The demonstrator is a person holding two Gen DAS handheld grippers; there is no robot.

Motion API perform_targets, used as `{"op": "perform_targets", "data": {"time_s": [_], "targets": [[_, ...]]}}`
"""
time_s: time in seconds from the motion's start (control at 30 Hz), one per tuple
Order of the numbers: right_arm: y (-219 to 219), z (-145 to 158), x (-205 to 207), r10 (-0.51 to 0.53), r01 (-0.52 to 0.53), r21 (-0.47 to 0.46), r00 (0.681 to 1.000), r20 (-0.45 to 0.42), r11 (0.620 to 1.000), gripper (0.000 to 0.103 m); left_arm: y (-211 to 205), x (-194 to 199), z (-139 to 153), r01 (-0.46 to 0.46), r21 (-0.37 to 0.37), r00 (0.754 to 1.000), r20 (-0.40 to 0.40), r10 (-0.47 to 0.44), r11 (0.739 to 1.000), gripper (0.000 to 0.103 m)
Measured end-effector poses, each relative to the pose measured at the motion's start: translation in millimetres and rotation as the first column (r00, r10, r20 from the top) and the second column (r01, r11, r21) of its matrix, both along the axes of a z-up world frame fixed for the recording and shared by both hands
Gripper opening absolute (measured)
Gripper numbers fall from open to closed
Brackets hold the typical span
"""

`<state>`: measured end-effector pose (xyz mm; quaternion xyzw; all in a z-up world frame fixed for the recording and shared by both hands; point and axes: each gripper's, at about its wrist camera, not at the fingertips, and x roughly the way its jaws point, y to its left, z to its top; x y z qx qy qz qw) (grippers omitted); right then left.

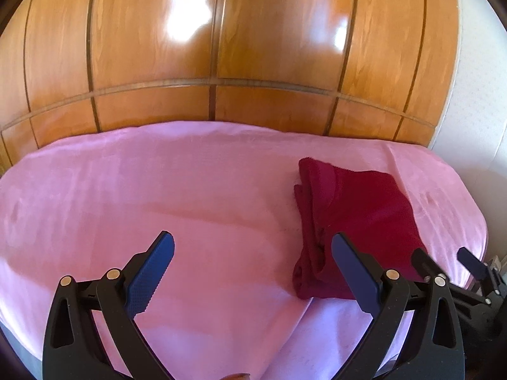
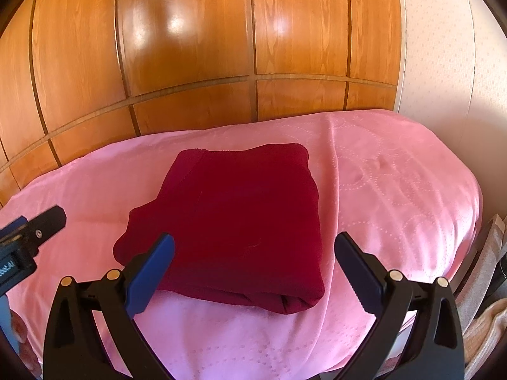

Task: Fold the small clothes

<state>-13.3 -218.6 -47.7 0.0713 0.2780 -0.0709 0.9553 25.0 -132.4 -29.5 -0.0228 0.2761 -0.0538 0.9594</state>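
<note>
A dark red garment [image 2: 240, 218] lies folded into a compact stack on the pink bedspread [image 2: 396, 190]. In the left wrist view the garment [image 1: 358, 215] is at the right, and the bedspread [image 1: 158, 190] fills the middle. My left gripper [image 1: 253, 247] is open and empty, hovering left of the garment; it also shows at the left edge of the right wrist view [image 2: 28, 234]. My right gripper [image 2: 253, 247] is open and empty, just above the garment's near edge; it also shows at the right edge of the left wrist view [image 1: 443, 262].
A glossy wooden wardrobe [image 1: 221, 47] stands right behind the bed. A pale wall [image 2: 443, 47] is at the right. Some light cloth [image 2: 488, 323] lies beside the bed at the lower right.
</note>
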Motion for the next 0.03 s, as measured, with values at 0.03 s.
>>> {"op": "perform_targets", "data": {"time_s": [0.03], "targets": [[-1.2,0.6,0.6,0.0,0.0,-0.002,1.0,0.002,1.0,0.101,0.5,0.9,-1.8,-0.004,0.005,1.0,-0.002,0.004,1.0,0.098]]}}
